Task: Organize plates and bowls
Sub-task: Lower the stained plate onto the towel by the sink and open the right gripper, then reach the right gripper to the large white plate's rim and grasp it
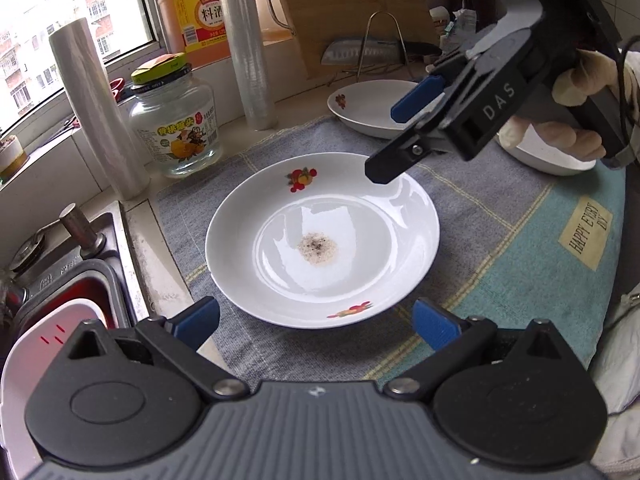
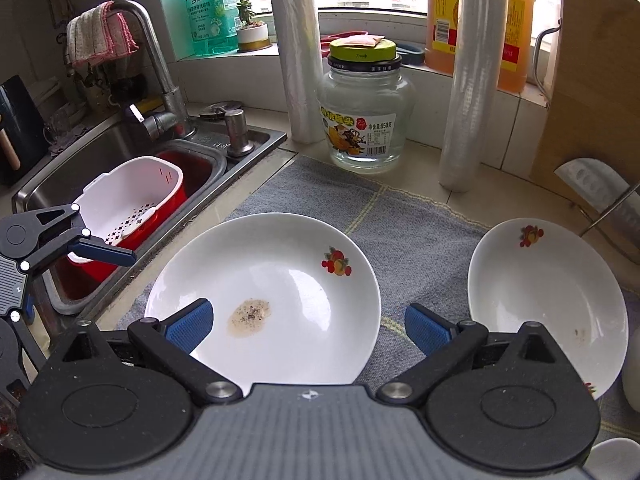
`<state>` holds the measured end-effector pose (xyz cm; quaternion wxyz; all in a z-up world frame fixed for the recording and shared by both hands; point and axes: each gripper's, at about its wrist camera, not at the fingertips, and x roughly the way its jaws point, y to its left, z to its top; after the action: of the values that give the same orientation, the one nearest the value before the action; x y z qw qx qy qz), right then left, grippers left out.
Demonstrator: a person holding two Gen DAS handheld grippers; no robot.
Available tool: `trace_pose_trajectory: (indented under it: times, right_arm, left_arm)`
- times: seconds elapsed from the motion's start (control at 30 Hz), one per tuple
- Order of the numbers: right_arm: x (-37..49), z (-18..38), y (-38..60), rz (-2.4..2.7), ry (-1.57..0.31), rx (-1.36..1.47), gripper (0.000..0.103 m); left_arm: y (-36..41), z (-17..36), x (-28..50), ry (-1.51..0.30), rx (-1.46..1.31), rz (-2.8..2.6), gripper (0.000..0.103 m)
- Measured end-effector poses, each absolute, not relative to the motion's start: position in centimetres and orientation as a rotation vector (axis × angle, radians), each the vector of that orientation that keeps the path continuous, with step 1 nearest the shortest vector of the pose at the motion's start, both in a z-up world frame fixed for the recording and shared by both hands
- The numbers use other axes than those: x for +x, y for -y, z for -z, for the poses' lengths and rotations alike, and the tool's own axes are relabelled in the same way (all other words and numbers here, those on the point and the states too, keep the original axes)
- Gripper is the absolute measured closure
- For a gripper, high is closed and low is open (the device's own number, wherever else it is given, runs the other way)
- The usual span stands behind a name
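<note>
A white plate (image 1: 322,240) with fruit prints and a brown speckled stain in its middle lies on a blue-grey cloth (image 1: 500,260). My left gripper (image 1: 316,312) hovers open over the plate's near rim, nothing between its blue pads. My right gripper (image 1: 386,140), held by a gloved hand, hangs open above the plate's far right rim. In the right wrist view the plate (image 2: 264,296) sits just below my open right gripper (image 2: 308,320), and a white bowl (image 2: 548,300) with a fruit print lies to its right. This bowl (image 1: 368,108) appears behind the right gripper in the left wrist view.
A glass jar (image 2: 366,120), two rolls of plastic film (image 2: 300,52), an orange jug (image 2: 476,20) and a wooden board (image 2: 592,92) line the back. A sink (image 2: 248,148) with a red and white strainer basket (image 2: 132,204) and a tap (image 2: 156,80) lies left. Another white dish (image 1: 552,160) sits under the hand.
</note>
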<state>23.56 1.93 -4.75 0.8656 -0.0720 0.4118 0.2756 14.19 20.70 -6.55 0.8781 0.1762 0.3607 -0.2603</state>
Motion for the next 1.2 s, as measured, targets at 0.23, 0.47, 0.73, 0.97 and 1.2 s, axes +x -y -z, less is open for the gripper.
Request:
trace_pose_trajectory:
  times: [0.23,0.47,0.73,0.97,1.2]
  right_arm:
    - [19.7,4.2,1.3,-0.441,-0.833,-0.060,0.000]
    - [15.1,4.4,5.8,-0.241,-0.817,0.001,0.000]
    - [9.9,4.4,11.7,-0.035,-0.806,0.072,0.000]
    - [7.9,4.6,18.6,0.084,-0.806,0.154,0.000]
    - [9.1,6.5,24.9,0.064,-0.876,0.212,0.000]
  left_arm:
    - [-18.4,5.6,12.4,-0.717,0.323,0.494,0.001]
    - [-13.9,6.2,10.8,-0.645,0.304,0.603,0.001]
    - [-7.7,7.3,10.2,-0.621,0.352,0.793,0.001]
    - [-2.5,8.6,11.0,-0.670,0.383,0.872,0.001]
    - [1.9,11.1,12.6,-0.755,0.401,0.864,0.001]
